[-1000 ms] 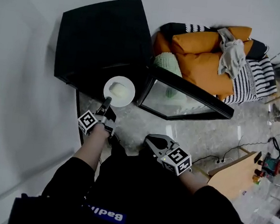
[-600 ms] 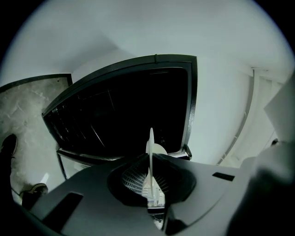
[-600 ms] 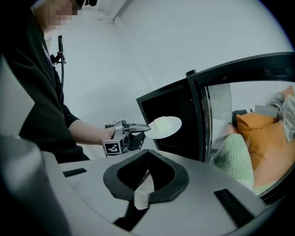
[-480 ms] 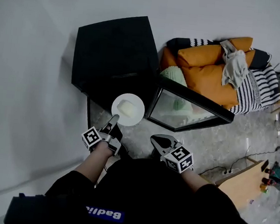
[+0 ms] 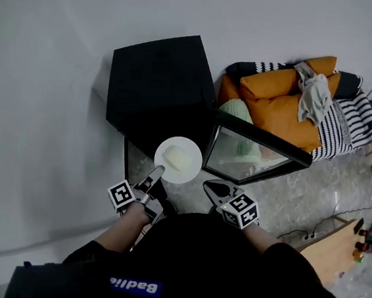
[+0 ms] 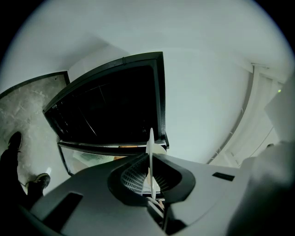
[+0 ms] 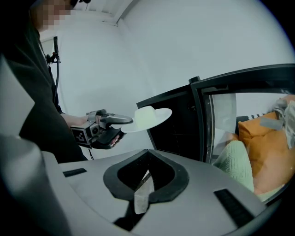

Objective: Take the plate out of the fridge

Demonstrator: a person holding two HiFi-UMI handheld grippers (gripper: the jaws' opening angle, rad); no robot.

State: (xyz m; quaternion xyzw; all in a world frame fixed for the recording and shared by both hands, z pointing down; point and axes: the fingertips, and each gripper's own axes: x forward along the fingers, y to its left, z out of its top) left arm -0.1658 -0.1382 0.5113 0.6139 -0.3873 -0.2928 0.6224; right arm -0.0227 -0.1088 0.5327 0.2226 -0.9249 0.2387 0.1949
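A white plate (image 5: 178,159) with a pale lump of food on it hangs in the air in front of the black fridge (image 5: 160,79). My left gripper (image 5: 156,171) is shut on the plate's near rim. In the left gripper view the plate (image 6: 150,152) stands edge-on between the pads, with the fridge's dark inside (image 6: 110,108) beyond it. The right gripper view shows the plate (image 7: 147,119) held level by the left gripper (image 7: 123,120). My right gripper (image 5: 207,184) is shut and holds nothing, just right of the plate, near the open glass door (image 5: 255,152).
The fridge door (image 7: 207,120) stands open to the right. Behind it lie orange cushions (image 5: 283,102), a green cushion (image 5: 235,109) and striped fabric. A white wall runs along the left. A wooden table (image 5: 334,250) and cables are at the right.
The left gripper has lifted the plate up and away from the fridge opening, toward the person. The right gripper has stayed about where it was.
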